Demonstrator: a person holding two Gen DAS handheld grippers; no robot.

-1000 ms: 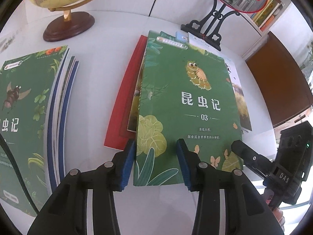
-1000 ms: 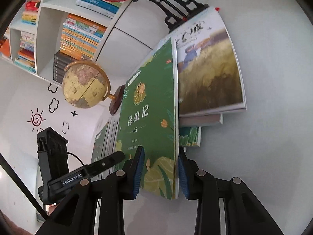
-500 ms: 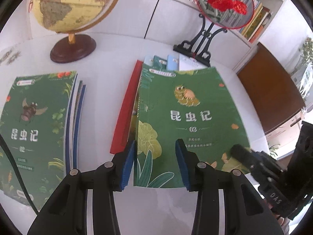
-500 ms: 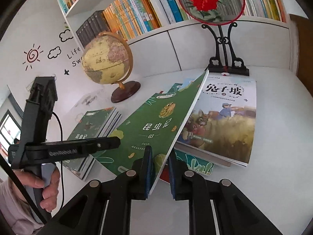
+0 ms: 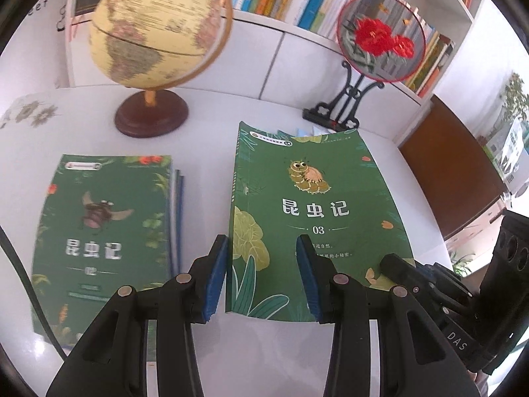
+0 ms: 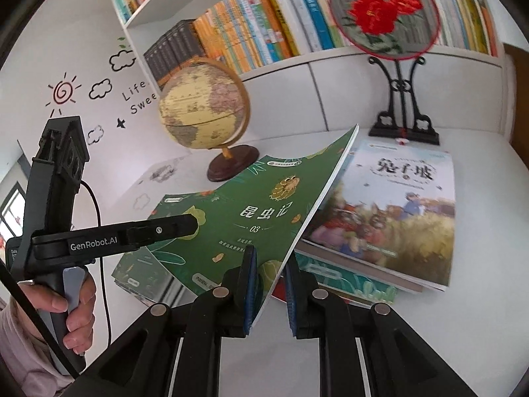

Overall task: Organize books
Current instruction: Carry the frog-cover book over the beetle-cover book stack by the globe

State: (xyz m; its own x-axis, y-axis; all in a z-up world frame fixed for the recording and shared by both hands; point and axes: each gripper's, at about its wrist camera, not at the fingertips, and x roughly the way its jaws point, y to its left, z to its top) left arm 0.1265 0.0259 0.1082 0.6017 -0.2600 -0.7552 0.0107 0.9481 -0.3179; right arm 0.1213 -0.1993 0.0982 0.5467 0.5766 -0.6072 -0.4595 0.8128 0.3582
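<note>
White bookshelf (image 6: 297,16) above a white table (image 6: 463,330), doodled wall (image 6: 99,89) left

White table (image 5: 205,139): globe (image 5: 155,33), book stacks (image 5: 99,231), fan stand (image 5: 337,115).

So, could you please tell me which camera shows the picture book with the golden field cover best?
The right wrist view: the golden field picture book lies there with its whole cover visible, atop a stack. In the left wrist view the lifted green insect book hides it almost completely.
</note>
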